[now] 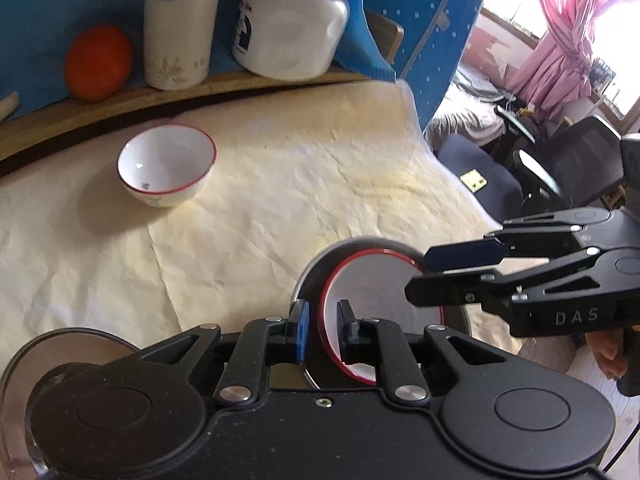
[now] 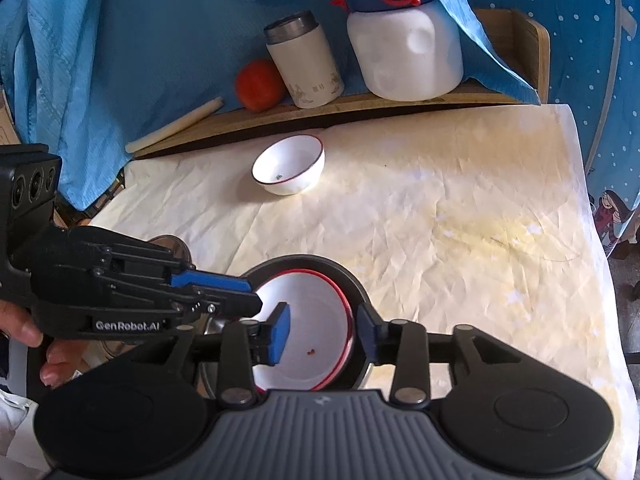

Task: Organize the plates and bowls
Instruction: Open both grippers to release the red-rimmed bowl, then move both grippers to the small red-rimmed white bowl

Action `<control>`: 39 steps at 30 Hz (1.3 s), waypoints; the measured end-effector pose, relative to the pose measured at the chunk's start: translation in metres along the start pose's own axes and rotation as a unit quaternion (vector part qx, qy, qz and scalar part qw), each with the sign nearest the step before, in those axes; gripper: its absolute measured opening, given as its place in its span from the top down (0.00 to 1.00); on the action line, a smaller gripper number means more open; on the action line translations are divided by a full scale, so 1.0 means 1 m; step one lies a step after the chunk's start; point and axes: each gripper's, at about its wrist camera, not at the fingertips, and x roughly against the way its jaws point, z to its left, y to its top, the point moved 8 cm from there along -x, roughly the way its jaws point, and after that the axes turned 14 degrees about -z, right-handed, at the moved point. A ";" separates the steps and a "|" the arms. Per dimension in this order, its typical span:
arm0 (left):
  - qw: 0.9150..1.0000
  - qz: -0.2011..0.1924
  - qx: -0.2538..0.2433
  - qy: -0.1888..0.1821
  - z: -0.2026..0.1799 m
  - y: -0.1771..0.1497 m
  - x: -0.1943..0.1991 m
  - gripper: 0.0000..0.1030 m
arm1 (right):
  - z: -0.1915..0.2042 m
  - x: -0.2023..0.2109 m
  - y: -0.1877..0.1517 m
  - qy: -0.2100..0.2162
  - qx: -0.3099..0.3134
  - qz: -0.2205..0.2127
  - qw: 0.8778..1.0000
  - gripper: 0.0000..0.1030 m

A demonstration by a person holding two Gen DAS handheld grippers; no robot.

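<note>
A white bowl with a red rim (image 1: 380, 304) (image 2: 308, 328) sits inside a dark metal plate (image 1: 316, 272) (image 2: 348, 280) at the table's near edge. My left gripper (image 1: 322, 330) straddles the bowl's left rim, jaws narrowly apart, one finger inside and one outside. It also shows in the right wrist view (image 2: 244, 294). My right gripper (image 2: 326, 334) is open around the bowl's right rim; it also shows in the left wrist view (image 1: 418, 276). A second white red-rimmed bowl (image 1: 166, 164) (image 2: 289, 170) stands alone further back.
A wooden shelf (image 2: 360, 106) at the back holds an orange (image 1: 98, 62), a white thermos (image 1: 180, 32), a white jug (image 1: 288, 28) and a pale stick (image 2: 176, 124). Crumpled cream paper (image 2: 460, 216) covers the table. A glass dish (image 1: 52, 344) lies near left. Chairs (image 1: 560, 172) stand right.
</note>
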 end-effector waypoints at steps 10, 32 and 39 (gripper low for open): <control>0.998 -0.053 0.009 0.028 0.019 0.021 0.016 0.54 | 0.002 0.008 0.016 0.007 0.002 -0.031 0.999 0.35; 0.977 -0.137 0.070 0.151 0.114 0.053 0.000 0.02 | -0.022 -0.054 0.053 0.002 -0.042 -0.070 0.997 0.00; 0.968 -0.162 0.080 0.174 0.136 0.062 -0.006 0.01 | -0.023 -0.084 0.069 0.023 -0.061 -0.080 0.995 0.00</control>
